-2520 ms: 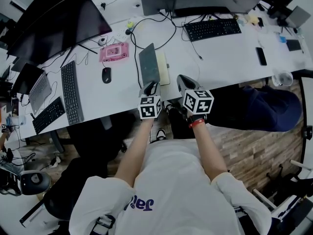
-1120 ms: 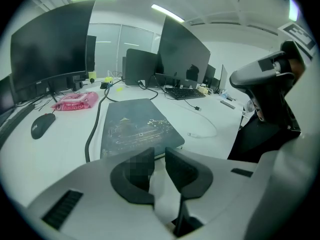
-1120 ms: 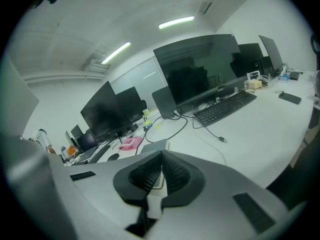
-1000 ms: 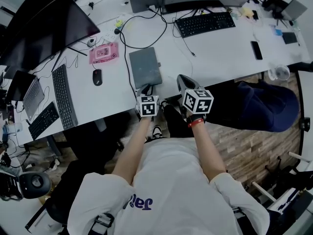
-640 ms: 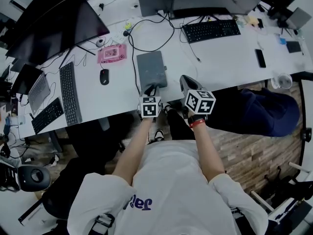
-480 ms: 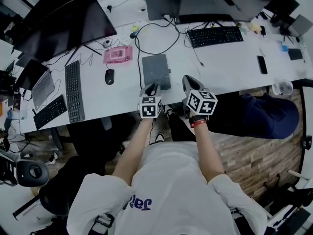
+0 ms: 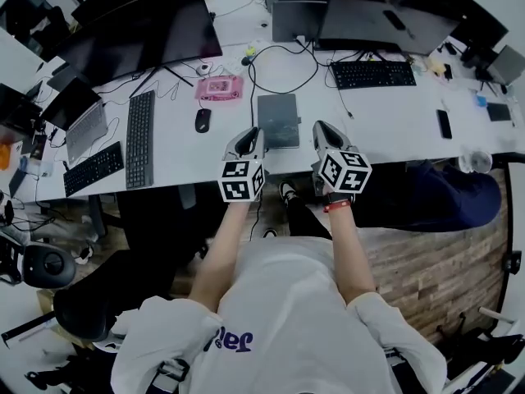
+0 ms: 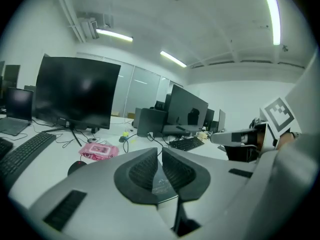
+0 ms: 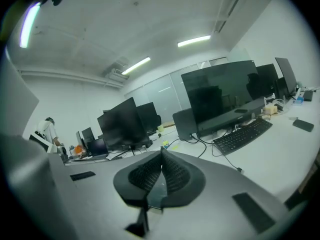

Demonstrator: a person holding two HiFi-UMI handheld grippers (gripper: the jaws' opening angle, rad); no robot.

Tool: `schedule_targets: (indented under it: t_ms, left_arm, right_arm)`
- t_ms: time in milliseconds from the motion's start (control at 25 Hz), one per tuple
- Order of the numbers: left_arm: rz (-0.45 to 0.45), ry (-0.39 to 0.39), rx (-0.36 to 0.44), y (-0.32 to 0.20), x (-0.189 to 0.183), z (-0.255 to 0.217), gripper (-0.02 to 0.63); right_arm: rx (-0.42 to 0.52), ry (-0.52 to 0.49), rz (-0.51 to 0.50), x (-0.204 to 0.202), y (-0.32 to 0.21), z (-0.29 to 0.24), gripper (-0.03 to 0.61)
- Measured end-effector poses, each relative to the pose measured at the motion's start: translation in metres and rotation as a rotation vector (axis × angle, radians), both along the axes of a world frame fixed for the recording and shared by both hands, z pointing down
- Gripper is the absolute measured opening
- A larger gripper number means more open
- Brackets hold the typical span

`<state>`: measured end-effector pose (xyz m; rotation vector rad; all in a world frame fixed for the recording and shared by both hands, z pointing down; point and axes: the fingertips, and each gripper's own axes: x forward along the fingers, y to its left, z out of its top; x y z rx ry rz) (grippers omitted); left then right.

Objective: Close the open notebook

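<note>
The dark grey notebook (image 7: 279,120) lies closed and flat on the white desk (image 7: 385,113), near its front edge. My left gripper (image 7: 249,135) hangs above the desk edge just left of the notebook, apart from it. Its jaws have just been closing and stand with a narrow gap (image 8: 160,152); nothing is between them. My right gripper (image 7: 321,130) hovers just right of the notebook, also clear of it. In the right gripper view its pads (image 9: 172,171) meet at the tips, shut on nothing.
A black mouse (image 7: 202,120), a pink packet (image 7: 219,87) and a keyboard (image 7: 140,138) lie left of the notebook. Monitors (image 7: 143,31), cables and another keyboard (image 7: 373,74) line the back. A phone (image 7: 445,124) lies at the right. A seated person's dark legs (image 7: 426,195) are under the desk's right end.
The notebook's cover, upright earliest, now lies flat and shut. Both grippers have risen and drawn back from the notebook toward the desk edge. The left jaws have narrowed.
</note>
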<state>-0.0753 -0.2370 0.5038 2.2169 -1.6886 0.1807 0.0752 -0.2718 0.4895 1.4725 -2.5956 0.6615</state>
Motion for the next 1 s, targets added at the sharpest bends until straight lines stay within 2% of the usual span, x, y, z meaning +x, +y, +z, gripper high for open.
schedule_targets:
  t_ms: [160,440,640,1000]
  left_arm:
    - [-0.019,0.013,0.043,0.024,-0.014,-0.017,0.034]
    - [-0.024,-0.007,0.097,0.053,-0.025,-0.039,0.026]
    - [-0.005,-0.035,0.116,0.065,-0.027,-0.045,0.026]
    - [0.021,-0.031,0.139,0.070,-0.022,-0.052,0.026]
  right_arm:
    - [0.027,0.016,-0.011,-0.009,0.024,-0.007,0.012]
    - [0.064,0.041,-0.012,-0.014,0.058,-0.016,0.012]
    - [0.088,0.060,-0.016,-0.021,0.075,-0.019,0.012]
    - [0.114,0.073,-0.013,-0.023,0.082,-0.026,0.012]
